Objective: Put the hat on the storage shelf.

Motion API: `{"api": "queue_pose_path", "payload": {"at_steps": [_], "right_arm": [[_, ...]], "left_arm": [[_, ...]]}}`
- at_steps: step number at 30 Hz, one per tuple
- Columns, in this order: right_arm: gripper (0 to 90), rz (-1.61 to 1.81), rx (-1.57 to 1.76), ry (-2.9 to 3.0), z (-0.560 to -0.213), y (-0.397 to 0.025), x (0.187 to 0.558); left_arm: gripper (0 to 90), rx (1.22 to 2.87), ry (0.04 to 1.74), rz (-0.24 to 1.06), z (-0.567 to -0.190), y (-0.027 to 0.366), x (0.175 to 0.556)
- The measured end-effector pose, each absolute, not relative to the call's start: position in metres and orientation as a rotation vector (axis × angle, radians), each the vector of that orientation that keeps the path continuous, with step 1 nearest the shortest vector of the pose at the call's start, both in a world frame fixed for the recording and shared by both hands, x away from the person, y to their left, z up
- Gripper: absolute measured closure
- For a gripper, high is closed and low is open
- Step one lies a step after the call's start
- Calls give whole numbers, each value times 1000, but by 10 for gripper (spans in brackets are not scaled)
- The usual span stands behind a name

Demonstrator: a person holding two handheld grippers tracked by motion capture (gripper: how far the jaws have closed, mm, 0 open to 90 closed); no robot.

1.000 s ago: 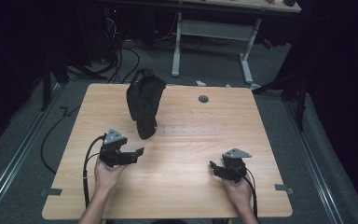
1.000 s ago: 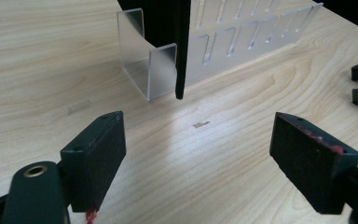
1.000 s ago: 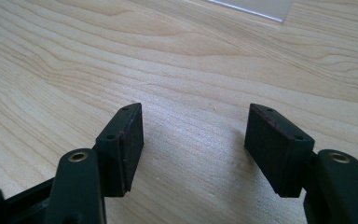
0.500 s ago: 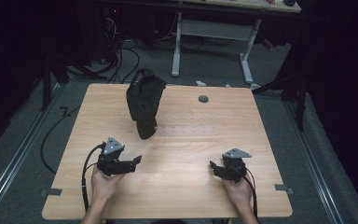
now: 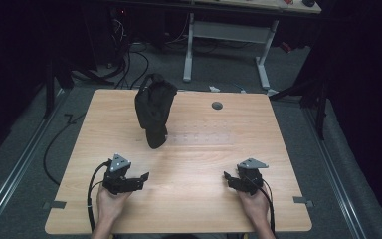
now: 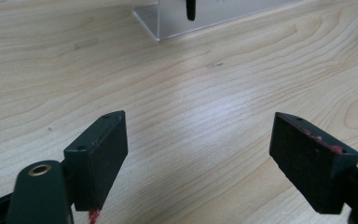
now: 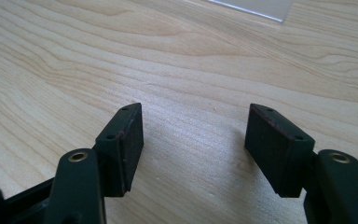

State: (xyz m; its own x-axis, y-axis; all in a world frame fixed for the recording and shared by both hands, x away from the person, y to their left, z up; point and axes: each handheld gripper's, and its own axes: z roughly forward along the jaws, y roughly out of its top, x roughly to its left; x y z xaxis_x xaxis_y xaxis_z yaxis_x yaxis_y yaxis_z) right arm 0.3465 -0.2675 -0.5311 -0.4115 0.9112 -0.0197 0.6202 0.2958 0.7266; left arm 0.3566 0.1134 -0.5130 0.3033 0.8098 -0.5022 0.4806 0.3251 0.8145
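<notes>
Right now your tabletop [image 5: 199, 199] is the biggest thing before you, pale wood with a small dark round hole [image 5: 217, 105] toward one o'clock near the far edge. Next in size is the black bag [image 5: 153, 114], standing upright and slightly slumped at about eleven o'clock from the tabletop's middle, its base near a clear flat plastic stand [image 5: 204, 138] that runs off toward three o'clock from it. That stand's corner also shows at twelve o'clock in the left gripper view [image 6: 186, 21].

Your left tongs [image 5: 140, 178] sit at about seven o'clock on the tabletop, well short of the bag and apart from it; their jaws are spread wide with only bare wood between them [image 6: 198, 149]. Your right tongs [image 5: 229, 177] sit at about five o'clock, also released, jaws parted over bare wood [image 7: 196, 135] and holding nothing. Both pairs rest low near the tabletop's near edge, well apart from each other.
</notes>
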Motion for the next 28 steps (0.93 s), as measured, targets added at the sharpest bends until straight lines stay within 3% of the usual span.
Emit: {"api": "queue_pose_path", "payload": {"at_steps": [15, 28], "right_arm": [[374, 904, 1367, 2137, -531, -267, 346], [373, 904, 1367, 2137, -531, -268, 346]], "left_arm": [[193, 1448, 1372, 431, -545, 103, 366], [184, 1415, 1359, 442, -548, 103, 365]]}}
